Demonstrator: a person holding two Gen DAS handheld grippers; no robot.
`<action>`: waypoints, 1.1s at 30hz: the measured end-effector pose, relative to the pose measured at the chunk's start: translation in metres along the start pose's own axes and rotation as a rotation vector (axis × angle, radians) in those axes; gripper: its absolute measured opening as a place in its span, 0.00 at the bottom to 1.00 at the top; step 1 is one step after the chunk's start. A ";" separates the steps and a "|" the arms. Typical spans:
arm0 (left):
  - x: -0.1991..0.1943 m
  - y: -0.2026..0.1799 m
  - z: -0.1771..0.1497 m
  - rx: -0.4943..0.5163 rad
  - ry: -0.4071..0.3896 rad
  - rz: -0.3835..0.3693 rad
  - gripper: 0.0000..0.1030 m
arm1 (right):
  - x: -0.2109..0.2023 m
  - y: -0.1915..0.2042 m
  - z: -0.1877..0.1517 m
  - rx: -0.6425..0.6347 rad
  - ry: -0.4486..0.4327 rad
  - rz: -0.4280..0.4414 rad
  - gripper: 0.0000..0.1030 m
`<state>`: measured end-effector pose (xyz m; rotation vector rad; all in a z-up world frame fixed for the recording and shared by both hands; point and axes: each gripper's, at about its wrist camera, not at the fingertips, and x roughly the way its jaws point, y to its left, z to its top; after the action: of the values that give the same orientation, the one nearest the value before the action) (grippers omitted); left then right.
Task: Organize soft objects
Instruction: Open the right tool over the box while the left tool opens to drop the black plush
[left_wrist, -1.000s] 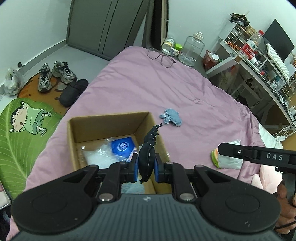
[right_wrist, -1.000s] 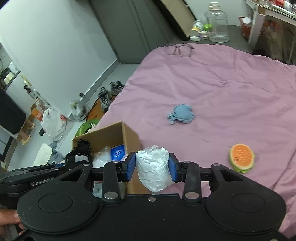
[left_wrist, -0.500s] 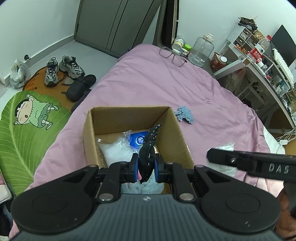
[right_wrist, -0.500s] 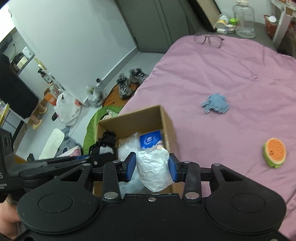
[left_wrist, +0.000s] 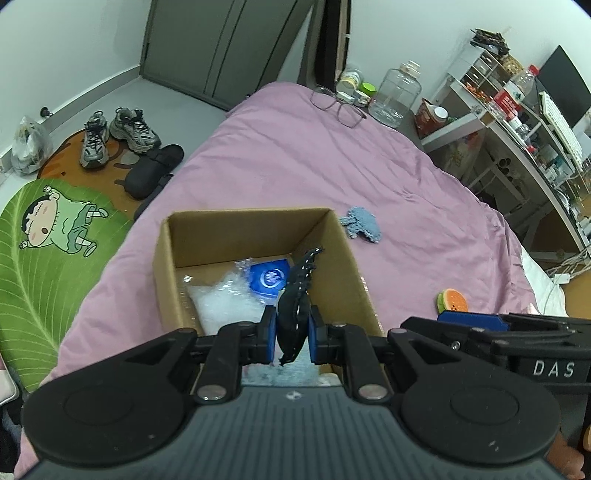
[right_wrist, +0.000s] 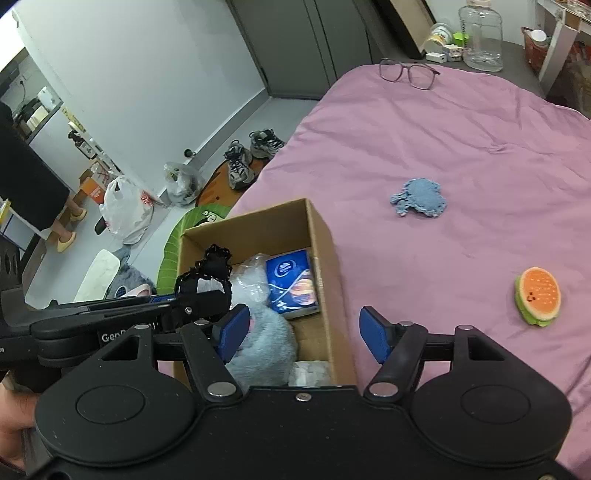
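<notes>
Right gripper (right_wrist: 303, 332): jaws have just been opening, now stand apart with nothing between them. The white crumpled wad (right_wrist: 310, 371) lies just below the jaws, at the near end of the cardboard box (right_wrist: 325, 236), beside a grey-blue plush (right_wrist: 266, 343) that sits under the left-side pad. Drop step for this hand looks done.

Left gripper (left_wrist: 291, 332): jaws together, clamped on a black lace scrunchie (left_wrist: 297, 295) that sticks up past the fingertips. It hangs over the near half of the box (left_wrist: 255, 221). Just beyond its jaws, inside the box: clear bubble wrap (left_wrist: 221, 299) and a blue tissue pack (left_wrist: 267, 278). Judged step: this hand is mid-delivery, release not yet made.

Next move, as a guess: open the left jaws over the box interior so the scrunchie falls in; lace may snag on a pad, so a small shake or lift may be needed. Right hand is then free to go for the next item.

Farther out, right of the right jaws on the pink bedspread (right_wrist: 461, 147): a burger-shaped squishy (right_wrist: 539, 301), near; a blue crocheted piece (right_wrist: 419, 197) beyond the box's far corner, well apart from both grippers. Both still to be boxed. Farthest, at the bed's far edge: eyeglasses (right_wrist: 408, 74), not soft, likely left alone.
</notes>
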<state>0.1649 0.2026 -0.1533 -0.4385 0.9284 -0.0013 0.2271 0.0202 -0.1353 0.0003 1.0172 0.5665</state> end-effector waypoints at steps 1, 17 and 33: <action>0.001 -0.003 0.000 0.002 0.003 -0.002 0.15 | -0.001 -0.001 0.000 0.002 -0.001 -0.004 0.64; 0.022 -0.027 -0.001 -0.032 0.065 0.016 0.16 | -0.029 -0.042 0.003 0.028 -0.052 -0.042 0.65; 0.050 -0.040 0.000 -0.054 0.158 0.049 0.39 | -0.014 -0.079 -0.001 0.089 -0.028 -0.028 0.65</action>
<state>0.2028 0.1565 -0.1776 -0.4709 1.0966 0.0344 0.2564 -0.0544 -0.1446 0.0725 1.0130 0.4938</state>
